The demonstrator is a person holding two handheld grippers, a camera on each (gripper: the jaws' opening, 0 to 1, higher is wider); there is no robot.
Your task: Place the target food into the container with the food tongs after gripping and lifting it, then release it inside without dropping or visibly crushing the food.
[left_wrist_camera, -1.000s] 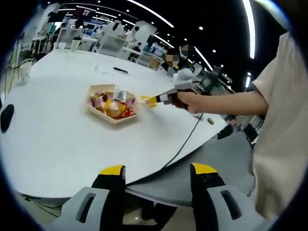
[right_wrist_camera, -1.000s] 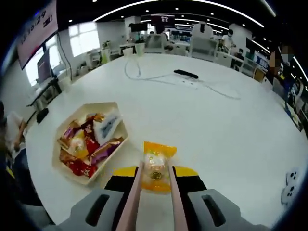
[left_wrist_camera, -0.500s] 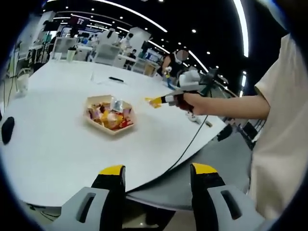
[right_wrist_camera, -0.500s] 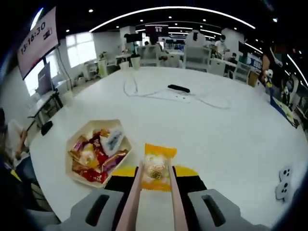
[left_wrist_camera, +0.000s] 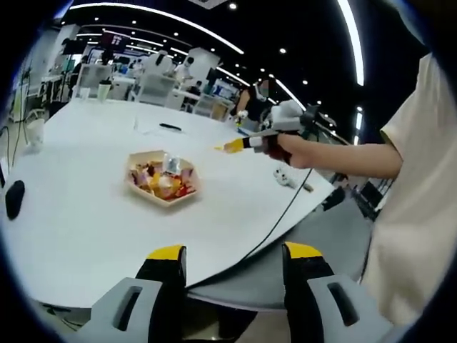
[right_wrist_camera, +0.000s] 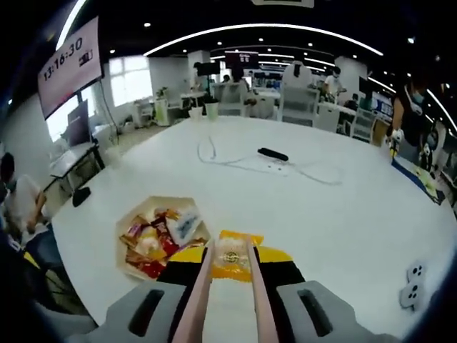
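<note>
Right claw [right_wrist_camera: 228, 261] is closed on pink tongs [right_wrist_camera: 196, 300], w/ the tong tips pinching a yellow-wrapped snack [right_wrist_camera: 232, 256]. Snack is held in the air above the white tabletop [right_wrist_camera: 321, 214], just right of the hexagonal tray [right_wrist_camera: 125, 239], not inside it. Tray holds assorted wrapped snacks [right_wrist_camera: 161, 239]. In the left gripper view, tray [left_wrist_camera: 139, 187] sits mid-tabletop and the snack [left_wrist_camera: 232, 146] hangs up and right of it, beyond the person's hand [left_wrist_camera: 285, 146]. Left claw [left_wrist_camera: 235, 251] is spread wide, holding nothing, near the tabletop edge, well apart from the tray.
</note>
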